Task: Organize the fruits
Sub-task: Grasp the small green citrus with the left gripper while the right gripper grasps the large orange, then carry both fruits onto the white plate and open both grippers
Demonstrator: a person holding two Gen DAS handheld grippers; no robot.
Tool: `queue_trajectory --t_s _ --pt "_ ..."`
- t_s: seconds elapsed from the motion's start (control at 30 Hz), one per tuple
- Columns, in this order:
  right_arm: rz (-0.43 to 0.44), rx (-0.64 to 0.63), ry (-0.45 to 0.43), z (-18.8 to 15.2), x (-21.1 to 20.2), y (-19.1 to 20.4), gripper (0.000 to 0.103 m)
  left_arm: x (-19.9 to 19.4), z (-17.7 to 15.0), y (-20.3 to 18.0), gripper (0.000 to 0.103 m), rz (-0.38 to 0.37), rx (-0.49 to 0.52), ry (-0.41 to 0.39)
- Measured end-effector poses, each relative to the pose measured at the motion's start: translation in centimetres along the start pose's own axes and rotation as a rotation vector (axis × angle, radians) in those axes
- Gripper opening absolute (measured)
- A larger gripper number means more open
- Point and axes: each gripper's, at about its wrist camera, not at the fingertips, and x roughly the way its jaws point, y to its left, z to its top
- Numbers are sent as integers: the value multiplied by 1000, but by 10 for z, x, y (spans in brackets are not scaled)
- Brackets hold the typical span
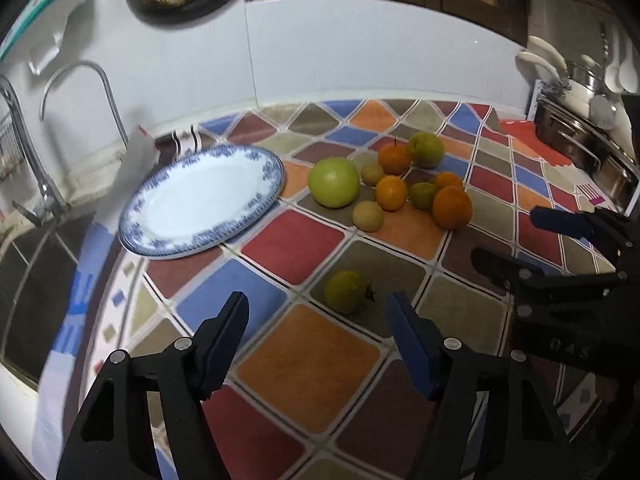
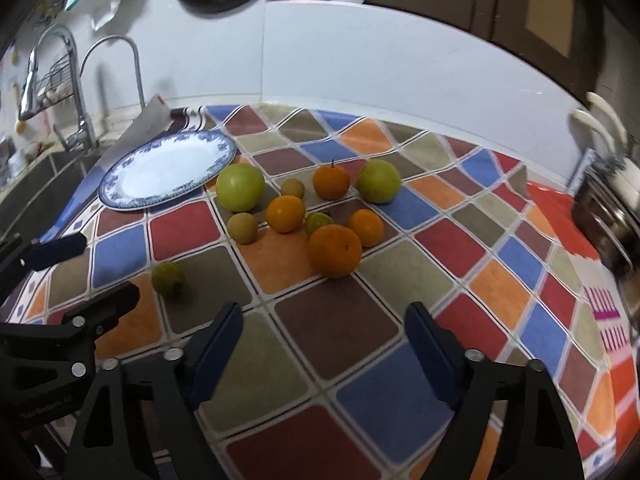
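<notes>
Presently both tools are over the worktop [image 1: 312, 364] with nothing between their pads: the left gripper [image 1: 316, 312] stands released, aimed at a lone small green fruit [image 1: 347, 291] lying just ahead of its fingertips, and the right gripper [image 2: 324, 320] is likewise released and empty, facing the main cluster of fruit. That cluster holds a large green apple [image 2: 240, 186], a second green apple [image 2: 378, 181], several oranges, the nearest being a big orange [image 2: 334, 250], and a few small yellowish fruits, some of them touching. The blue-rimmed plate [image 1: 256, 204] lies empty beside the large green apple and is judged the likely destination. For the step in hand, the left gripper should straddle the lone fruit squarely, pads on its widest part, and close gently, since a round fruit would likely roll on the patterned cloth. The path to the plate looks unobstructed, though the plate sits near the sink [image 1: 36, 264] edge, with taps [image 1: 24, 148] behind it. Steel cookware [image 1: 588, 152] stands well apart at the far side. The right gripper reaches in close beside the left, so collision between them is the chief risk.
</notes>
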Motion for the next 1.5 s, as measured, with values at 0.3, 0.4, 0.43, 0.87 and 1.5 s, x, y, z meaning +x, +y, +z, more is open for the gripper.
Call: queue_trajectory --t_s 0.3,0.4,0.43,0.87,1.5 --pt "52 5 15 14 36 -17 76 26 5 -8 57 10 -40 53" --pt "71 16 25 18 46 -21 72 33 5 -10 50 2 -45 78" --pt "73 14 26 19 49 -22 70 35 6 -11 48 1 -47 83" --pt "151 27 74 27 79 -25 47 46 11 -9 34 -10 -69 108" --pt "179 26 -6 35 32 -10 44 6 31 10 34 -6 -56 -23"
